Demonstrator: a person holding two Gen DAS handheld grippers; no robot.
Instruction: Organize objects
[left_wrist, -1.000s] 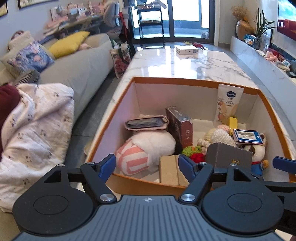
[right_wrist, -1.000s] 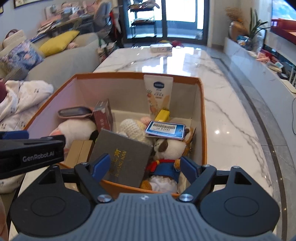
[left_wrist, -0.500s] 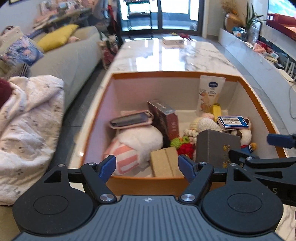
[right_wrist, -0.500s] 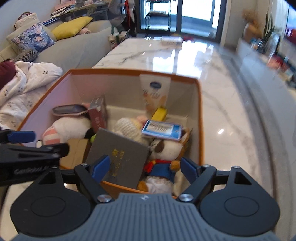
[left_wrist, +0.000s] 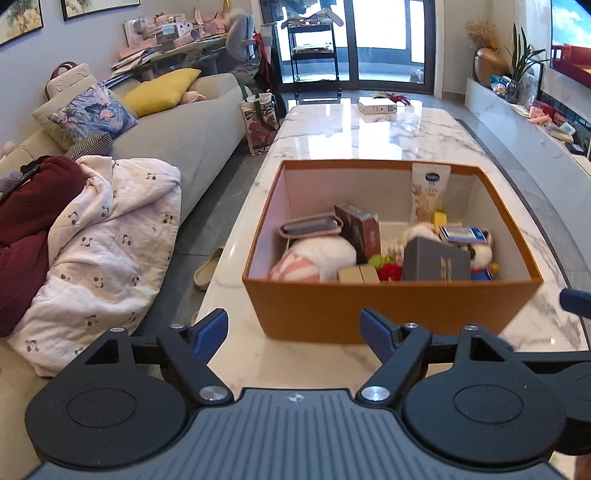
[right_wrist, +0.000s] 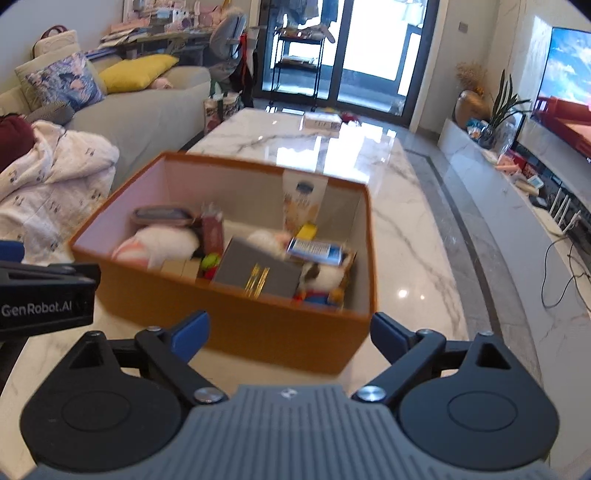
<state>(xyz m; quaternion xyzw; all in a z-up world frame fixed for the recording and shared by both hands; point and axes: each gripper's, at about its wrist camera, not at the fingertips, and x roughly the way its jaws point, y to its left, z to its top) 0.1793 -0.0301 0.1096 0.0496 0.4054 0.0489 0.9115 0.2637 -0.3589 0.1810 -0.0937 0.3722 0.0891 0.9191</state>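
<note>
An orange box (left_wrist: 391, 306) stands on the marble table (left_wrist: 369, 122), holding a grey box with gold lettering (left_wrist: 436, 262), a plush dog (left_wrist: 482, 258), a blue card (left_wrist: 461, 233), a lotion tube (left_wrist: 428, 195), a pink wallet (left_wrist: 310, 227) and a white-and-pink plush (left_wrist: 314, 258). My left gripper (left_wrist: 291, 328) hovers short of the box's near wall, its jaws opening with nothing between them. My right gripper (right_wrist: 290, 330) hangs before the same orange box (right_wrist: 258, 325), jaws also opening and empty. The grey box (right_wrist: 258, 271) leans inside.
A small white box (left_wrist: 376, 107) sits at the table's far end. A grey sofa (left_wrist: 177, 129) with a crumpled blanket (left_wrist: 103, 240) runs along the left, and a slipper (left_wrist: 208, 267) lies on the floor between. A low bench (right_wrist: 517, 192) lines the right wall.
Both grippers have drawn back and risen from over the box, so its near wall now shows in full. The right jaws have spread wider.
</note>
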